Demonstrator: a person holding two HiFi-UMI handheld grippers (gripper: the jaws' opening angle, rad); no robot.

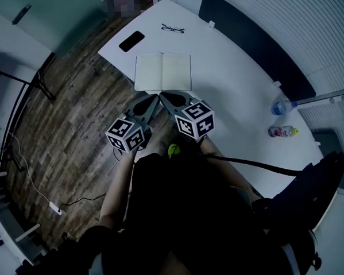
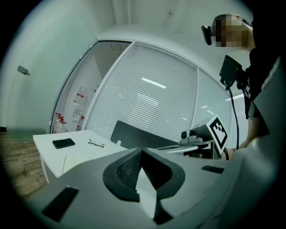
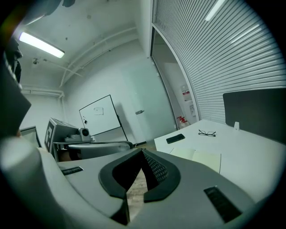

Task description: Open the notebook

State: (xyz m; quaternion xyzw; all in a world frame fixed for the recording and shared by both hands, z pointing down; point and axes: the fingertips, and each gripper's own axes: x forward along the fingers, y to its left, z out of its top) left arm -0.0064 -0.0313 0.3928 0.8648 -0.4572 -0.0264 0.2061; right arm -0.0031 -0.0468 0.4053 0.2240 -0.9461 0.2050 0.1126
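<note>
1. White paper notebook [image 1: 162, 72] is lying open, pages up, on the white table [image 1: 232, 79], just beyond the left gripper [image 1: 156, 97] and right gripper [image 1: 164, 96]. Only this head view is showing a clear plastic bottle [image 1: 281, 107].
2. Left gripper view: its jaws are pressing together, empty, with a black phone [image 2: 63, 143] showing on the table beyond.
3. Right gripper view: its jaws are meeting, empty. The notebook's pages are lying beyond, and a wall whiteboard [image 3: 98, 115] is showing.

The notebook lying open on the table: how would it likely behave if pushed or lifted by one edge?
The notebook lies open and flat, so a push would probably slide it across the smooth white table rather than tip it. It looks thin; lifted by one edge, the free half would likely flop or swing shut.
</note>
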